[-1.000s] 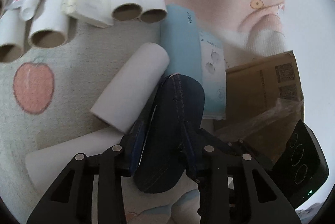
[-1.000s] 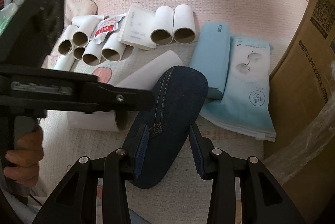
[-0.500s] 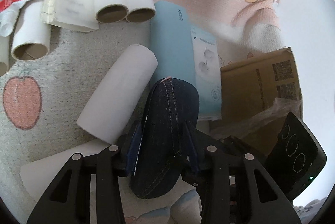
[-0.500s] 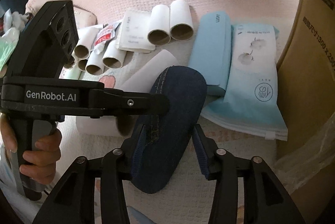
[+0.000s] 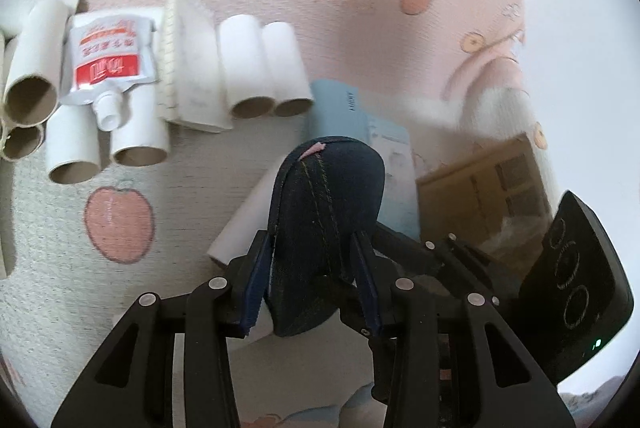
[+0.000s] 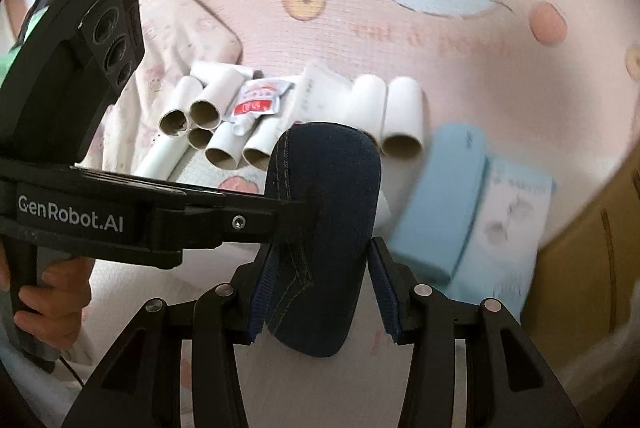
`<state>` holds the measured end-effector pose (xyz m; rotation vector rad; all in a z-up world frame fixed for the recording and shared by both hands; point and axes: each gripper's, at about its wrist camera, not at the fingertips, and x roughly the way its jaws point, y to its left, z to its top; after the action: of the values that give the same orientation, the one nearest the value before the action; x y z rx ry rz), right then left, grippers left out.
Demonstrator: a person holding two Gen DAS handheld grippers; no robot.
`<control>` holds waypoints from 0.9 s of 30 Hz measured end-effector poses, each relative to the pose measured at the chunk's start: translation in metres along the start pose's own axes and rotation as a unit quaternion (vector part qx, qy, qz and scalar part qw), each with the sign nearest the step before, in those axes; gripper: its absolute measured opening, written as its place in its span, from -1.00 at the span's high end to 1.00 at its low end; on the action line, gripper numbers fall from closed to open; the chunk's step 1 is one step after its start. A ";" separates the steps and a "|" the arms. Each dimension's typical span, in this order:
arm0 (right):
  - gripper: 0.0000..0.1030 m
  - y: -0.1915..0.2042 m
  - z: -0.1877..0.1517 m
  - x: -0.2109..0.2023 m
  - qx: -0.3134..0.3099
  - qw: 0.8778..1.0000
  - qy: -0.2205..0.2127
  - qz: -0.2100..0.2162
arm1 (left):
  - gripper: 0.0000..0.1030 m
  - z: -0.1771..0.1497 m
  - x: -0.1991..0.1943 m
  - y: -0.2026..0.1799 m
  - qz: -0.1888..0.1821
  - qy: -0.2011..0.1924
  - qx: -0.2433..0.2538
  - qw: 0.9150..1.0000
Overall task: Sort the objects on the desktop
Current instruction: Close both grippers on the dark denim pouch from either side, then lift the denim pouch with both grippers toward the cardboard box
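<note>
Dark denim case [image 5: 326,236] held off the pink blanket [image 5: 360,27], long axis along both tools' fingers, rounded far end toward the cardboard tubes [image 5: 256,67]. Left gripper [image 5: 312,284] and right gripper [image 6: 322,288] both clamp its sides. Near end hidden behind the fingers; blue packs [image 6: 448,203] blurred

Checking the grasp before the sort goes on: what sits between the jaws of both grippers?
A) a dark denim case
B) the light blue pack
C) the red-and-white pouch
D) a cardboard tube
A: the dark denim case sits between the jaws in both wrist views.
</note>
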<state>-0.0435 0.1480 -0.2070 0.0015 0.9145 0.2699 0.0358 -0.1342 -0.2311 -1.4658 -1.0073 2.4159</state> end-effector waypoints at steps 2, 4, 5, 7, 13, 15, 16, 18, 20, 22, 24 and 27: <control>0.16 0.001 0.002 0.003 -0.018 1.000 0.001 0.003 | 0.16 0.000 0.000 0.006 -0.002 -0.001 -0.009 1.000; 0.16 0.000 0.003 0.009 -0.031 0.999 0.000 0.006 | 0.21 0.001 0.001 0.008 -0.002 0.002 -0.013 1.000; 0.16 0.000 0.002 0.010 -0.033 0.999 0.000 0.007 | 0.22 0.001 0.003 0.009 -0.003 0.003 -0.015 1.000; 0.15 0.000 0.003 0.013 -0.034 0.999 0.007 0.008 | 0.26 0.000 0.007 0.010 -0.009 0.005 -0.025 1.000; 0.12 -0.012 0.001 0.017 0.003 0.999 0.037 0.003 | 0.44 -0.004 0.016 0.019 -0.031 0.009 -0.069 0.997; 0.10 -0.013 -0.002 0.018 0.010 0.999 0.048 0.012 | 0.44 -0.004 0.016 0.018 -0.028 0.007 -0.066 0.997; 0.10 -0.012 -0.005 0.018 0.008 0.999 0.052 0.008 | 0.44 -0.004 0.016 0.017 -0.027 0.007 -0.063 0.998; 0.05 -0.008 -0.008 0.021 -0.006 0.998 0.059 0.002 | 0.43 -0.004 0.016 0.017 -0.028 0.008 -0.062 0.998; -0.02 -0.004 -0.012 0.022 -0.024 0.998 0.061 -0.003 | 0.43 -0.004 0.016 0.019 -0.032 0.011 -0.066 0.997; -0.07 -0.001 -0.013 0.023 -0.035 0.998 0.061 -0.010 | 0.43 -0.003 0.017 0.021 -0.041 0.016 -0.068 0.997; -0.13 -0.002 -0.013 0.027 -0.036 0.997 0.064 -0.011 | 0.38 -0.003 0.018 0.023 -0.045 0.020 -0.070 0.996; -0.15 -0.007 -0.014 0.031 -0.026 0.997 0.071 -0.003 | 0.27 -0.004 0.020 0.024 -0.042 0.025 -0.064 0.997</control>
<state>-0.0345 0.1471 -0.2406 -0.0684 1.0480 0.2909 0.0342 -0.1420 -0.2622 -1.4822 -1.2086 2.2836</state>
